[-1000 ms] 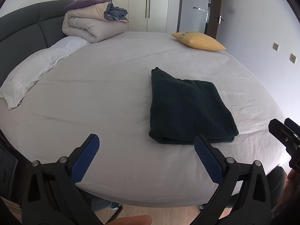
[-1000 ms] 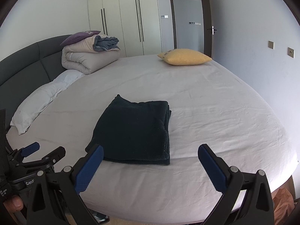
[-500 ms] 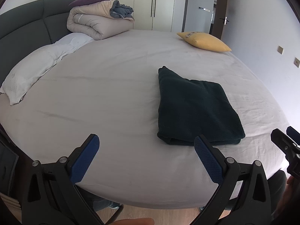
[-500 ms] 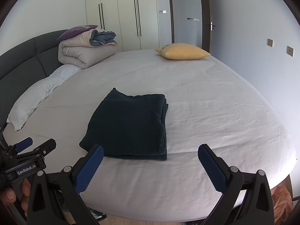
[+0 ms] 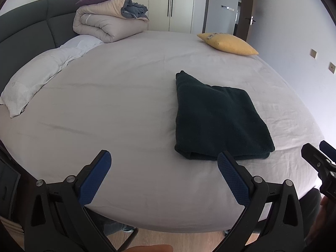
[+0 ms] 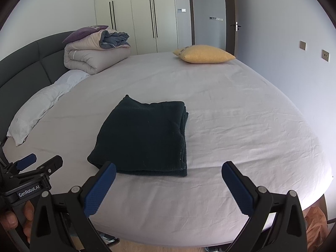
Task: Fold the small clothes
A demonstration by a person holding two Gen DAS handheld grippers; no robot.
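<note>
Lying flat on the bed [image 5: 117, 105], the dark cloth [image 5: 218, 117] is folded into a neat rectangle, its layered edges showing along the near side and the right side in the right wrist view. In the left wrist view it sits at about 2 o'clock from the frame's centre; in the right wrist view it sits near the centre, leaning toward 9 o'clock.

The left gripper [image 5: 163, 168] hangs over the near edge of the bed with its jaws spread wide and nothing between them. Its right blue pad [image 5: 233, 178] overlaps the cloth's near edge in that view; I cannot tell whether they touch. The right gripper [image 6: 168, 178] hangs likewise over the near edge, jaws wide and empty, its left pad [image 6: 100, 189] overlapping the cloth's near left corner in the picture.

Each gripper shows in the other's view: the left at 8 o'clock in the right wrist view, held by a hand [image 6: 19, 220], the right at 4 o'clock in the left wrist view.

Farther off, a rolled duvet [image 5: 105, 25] rests at 11 o'clock by the headboard [image 5: 25, 23], a white pillow [image 5: 37, 79] lies at 9 o'clock, and a yellow cushion [image 5: 229, 44] sits at 1 o'clock.
</note>
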